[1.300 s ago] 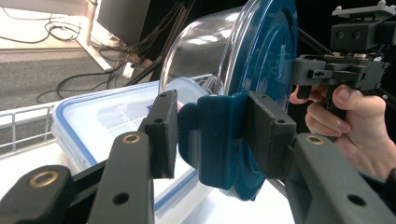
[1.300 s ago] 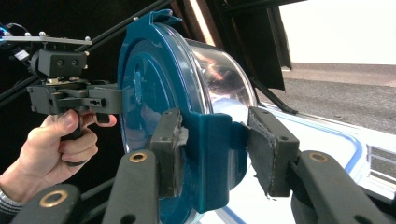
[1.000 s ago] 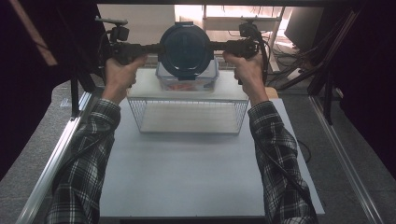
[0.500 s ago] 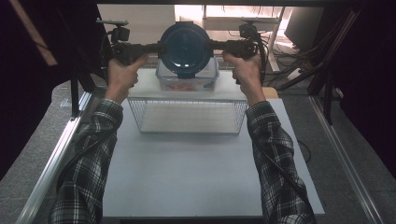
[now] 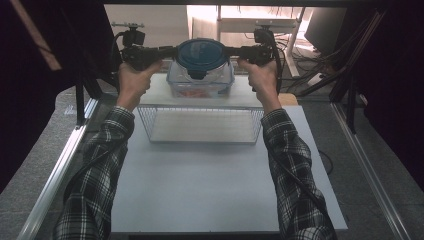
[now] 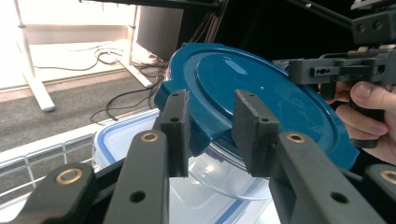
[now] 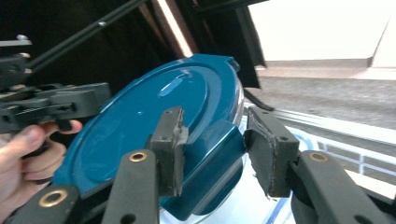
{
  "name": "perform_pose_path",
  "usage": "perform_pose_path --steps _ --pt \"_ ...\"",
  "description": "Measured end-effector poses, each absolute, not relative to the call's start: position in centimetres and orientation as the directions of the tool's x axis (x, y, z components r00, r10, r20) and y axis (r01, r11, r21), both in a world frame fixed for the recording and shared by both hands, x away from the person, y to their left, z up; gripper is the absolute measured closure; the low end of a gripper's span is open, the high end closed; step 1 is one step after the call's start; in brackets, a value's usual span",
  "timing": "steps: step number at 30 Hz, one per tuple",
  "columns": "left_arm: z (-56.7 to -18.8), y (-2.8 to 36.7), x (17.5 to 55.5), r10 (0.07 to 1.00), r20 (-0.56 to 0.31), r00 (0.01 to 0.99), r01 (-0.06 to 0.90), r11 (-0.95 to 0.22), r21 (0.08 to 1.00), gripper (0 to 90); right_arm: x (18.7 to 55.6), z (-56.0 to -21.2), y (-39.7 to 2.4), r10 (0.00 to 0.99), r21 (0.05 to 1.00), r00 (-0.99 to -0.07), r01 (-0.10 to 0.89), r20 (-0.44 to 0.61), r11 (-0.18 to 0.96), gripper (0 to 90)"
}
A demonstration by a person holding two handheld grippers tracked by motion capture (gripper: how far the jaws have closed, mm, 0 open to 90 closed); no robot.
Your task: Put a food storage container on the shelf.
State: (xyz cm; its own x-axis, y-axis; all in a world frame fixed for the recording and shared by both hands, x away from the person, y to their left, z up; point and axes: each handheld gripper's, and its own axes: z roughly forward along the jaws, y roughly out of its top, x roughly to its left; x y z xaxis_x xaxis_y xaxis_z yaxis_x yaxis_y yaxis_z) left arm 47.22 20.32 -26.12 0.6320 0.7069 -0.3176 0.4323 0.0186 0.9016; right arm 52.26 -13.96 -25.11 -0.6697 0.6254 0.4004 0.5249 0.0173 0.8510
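A round glass container with a dark blue lid point(image 5: 201, 52) hangs between both grippers over a clear rectangular box point(image 5: 222, 84). My left gripper point(image 5: 172, 51) reaches in from the left. In the left gripper view its jaws point(image 6: 212, 130) have just been closing, and their pads press on the lid's side tab point(image 6: 210, 123). My right gripper point(image 5: 232, 51) comes from the right, and its pads point(image 7: 212, 144) clamp the opposite lid tab point(image 7: 210, 154). The glass bowl point(image 6: 229, 177) shows under the lid.
A wire basket point(image 5: 200, 125) stands on the white table board point(image 5: 215, 185) just in front of the clear box, which has a blue rim point(image 6: 121, 135). Metal rails run along both table sides. Desk legs and cables lie on the floor beyond.
The lid faced the camera, tipped up toward me; now it lies nearly level over the clear box. Both hands stay in about the same place.
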Motion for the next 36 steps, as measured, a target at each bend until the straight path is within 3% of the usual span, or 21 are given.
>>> perform_pose_path --steps 6,15,22,36 --pt "-26.2 20.5 46.4 0.715 -0.329 0.617 0.434 0.040 0.900 67.4 50.6 -24.2 -13.7 0.698 0.890 -0.656 0.453 0.287 0.060 65.0" --pt "-26.7 20.0 44.0 0.710 -0.269 0.651 0.426 -0.049 0.903 79.8 46.4 -24.2 -14.6 0.636 0.904 -0.736 0.405 0.233 0.138 84.4" --pt "-27.6 19.8 44.4 0.732 -0.301 0.611 0.463 -0.023 0.886 81.0 45.6 -25.5 -13.6 0.656 0.887 -0.739 0.396 0.154 0.238 87.0" --pt "-27.7 19.5 44.8 0.762 -0.277 0.585 0.462 -0.033 0.886 80.1 48.3 -26.4 -13.4 0.702 0.884 -0.684 0.434 0.199 0.172 86.5"
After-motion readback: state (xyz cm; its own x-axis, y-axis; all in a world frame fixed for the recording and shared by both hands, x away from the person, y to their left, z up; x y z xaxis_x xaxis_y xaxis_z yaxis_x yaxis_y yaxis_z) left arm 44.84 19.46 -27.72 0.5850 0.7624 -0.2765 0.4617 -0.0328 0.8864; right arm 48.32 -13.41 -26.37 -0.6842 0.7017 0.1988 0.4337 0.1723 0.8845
